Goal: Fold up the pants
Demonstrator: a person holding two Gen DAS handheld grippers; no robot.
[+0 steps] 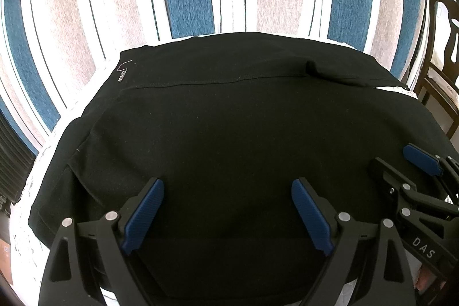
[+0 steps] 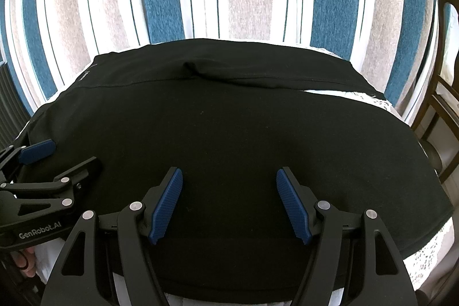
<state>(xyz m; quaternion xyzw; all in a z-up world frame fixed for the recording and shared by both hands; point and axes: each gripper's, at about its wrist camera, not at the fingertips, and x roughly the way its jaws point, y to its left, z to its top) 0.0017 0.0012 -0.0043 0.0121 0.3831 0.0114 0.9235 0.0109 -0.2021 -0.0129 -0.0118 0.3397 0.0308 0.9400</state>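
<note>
The black pants point(image 1: 229, 128) lie flat on the white lace tablecloth point(image 2: 424, 254), right under and in front of the left gripper point(image 1: 228, 212) and right gripper point(image 2: 229, 202), both wide apart and holding nothing, so the folding looks barely begun.

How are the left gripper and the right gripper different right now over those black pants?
The left gripper has its blue-padded jaws spread wider than the right gripper. The left gripper hangs over the waistband end of the black pants; the right gripper hangs further toward the leg end. Both are open, holding nothing, side by side above the near edge.
</note>
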